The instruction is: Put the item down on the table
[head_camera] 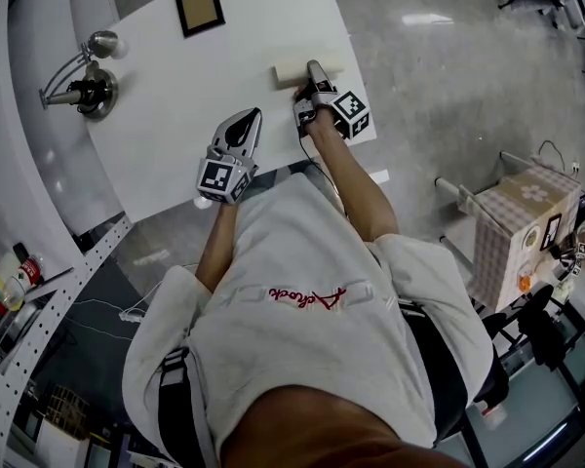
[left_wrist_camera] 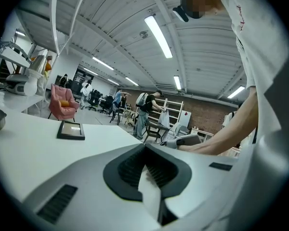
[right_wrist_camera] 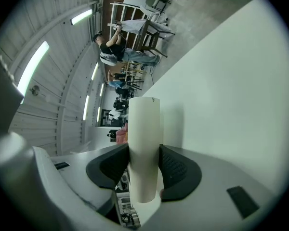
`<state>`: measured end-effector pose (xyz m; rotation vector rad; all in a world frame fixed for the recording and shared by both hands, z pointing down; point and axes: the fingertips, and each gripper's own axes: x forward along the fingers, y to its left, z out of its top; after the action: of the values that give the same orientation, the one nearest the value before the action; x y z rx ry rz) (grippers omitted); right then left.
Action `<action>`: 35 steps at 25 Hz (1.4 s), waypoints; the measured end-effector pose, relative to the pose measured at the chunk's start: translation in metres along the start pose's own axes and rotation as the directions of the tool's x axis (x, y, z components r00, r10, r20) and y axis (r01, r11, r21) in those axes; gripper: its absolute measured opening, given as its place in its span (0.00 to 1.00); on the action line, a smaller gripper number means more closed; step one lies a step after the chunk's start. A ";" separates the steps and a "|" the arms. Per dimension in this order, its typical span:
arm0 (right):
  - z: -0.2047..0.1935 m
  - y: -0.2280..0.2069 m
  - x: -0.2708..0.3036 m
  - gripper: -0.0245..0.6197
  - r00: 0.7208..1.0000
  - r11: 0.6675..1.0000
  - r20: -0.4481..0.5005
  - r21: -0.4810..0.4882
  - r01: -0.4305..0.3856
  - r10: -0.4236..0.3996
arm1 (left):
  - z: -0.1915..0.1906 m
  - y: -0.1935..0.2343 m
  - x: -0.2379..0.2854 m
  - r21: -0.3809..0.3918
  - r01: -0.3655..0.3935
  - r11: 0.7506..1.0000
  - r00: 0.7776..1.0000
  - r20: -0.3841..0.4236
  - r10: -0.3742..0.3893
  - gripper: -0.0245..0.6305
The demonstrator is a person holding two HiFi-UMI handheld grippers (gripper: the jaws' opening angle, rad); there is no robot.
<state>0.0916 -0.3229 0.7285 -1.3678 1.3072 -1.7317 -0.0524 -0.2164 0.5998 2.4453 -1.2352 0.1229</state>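
Observation:
A cream cylindrical roll [head_camera: 294,70] lies crosswise near the right edge of the white table [head_camera: 166,96]. My right gripper [head_camera: 310,80] is shut on it, its dark pads pressing both sides of the roll [right_wrist_camera: 144,129]. In the right gripper view [right_wrist_camera: 144,153] the roll stands out past the jaws, close beside the table top [right_wrist_camera: 231,90]; I cannot tell if it touches. My left gripper [head_camera: 247,121] rests low over the table's near edge, apart from the roll, its jaws together and holding nothing [left_wrist_camera: 147,163].
A dark square picture frame [head_camera: 199,6] [left_wrist_camera: 71,129] lies at the table's far side. A metal desk lamp [head_camera: 86,84] stands on the left counter. A checked box [head_camera: 522,224] sits on the floor to the right; racks stand at the lower left.

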 end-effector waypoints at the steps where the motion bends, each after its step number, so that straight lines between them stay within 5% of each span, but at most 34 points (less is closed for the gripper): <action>1: 0.001 -0.001 0.001 0.37 1.000 1.000 0.006 0.001 0.016 -0.016 | 0.001 0.001 -0.001 -0.001 -0.002 1.000 1.000 0.002 0.002 0.07; 11: 0.000 -0.007 0.007 0.32 0.991 0.991 0.015 -0.014 0.134 -0.133 | 0.004 0.005 -0.002 -0.004 -0.002 1.000 1.000 0.018 0.002 0.07; 21: -0.001 -0.001 0.007 0.39 0.997 0.996 -0.014 -0.030 0.080 -0.080 | 0.005 0.006 -0.003 -0.005 0.007 1.000 1.000 0.021 -0.007 0.07; 26: -0.010 0.009 0.008 0.45 0.988 0.979 -0.147 -0.202 0.013 -0.044 | 0.005 0.001 0.001 -0.002 0.021 1.000 1.000 0.020 -0.021 0.07; 35: -0.027 0.013 0.006 0.45 0.940 0.859 -0.318 -0.509 -0.057 -0.126 | 0.004 -0.005 0.006 0.000 0.040 0.999 0.999 0.014 -0.040 0.07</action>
<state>0.0631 -0.3234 0.7185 -1.4030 2.0695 -1.7733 -0.0453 -0.2198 0.5958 2.4729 -1.1912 0.0941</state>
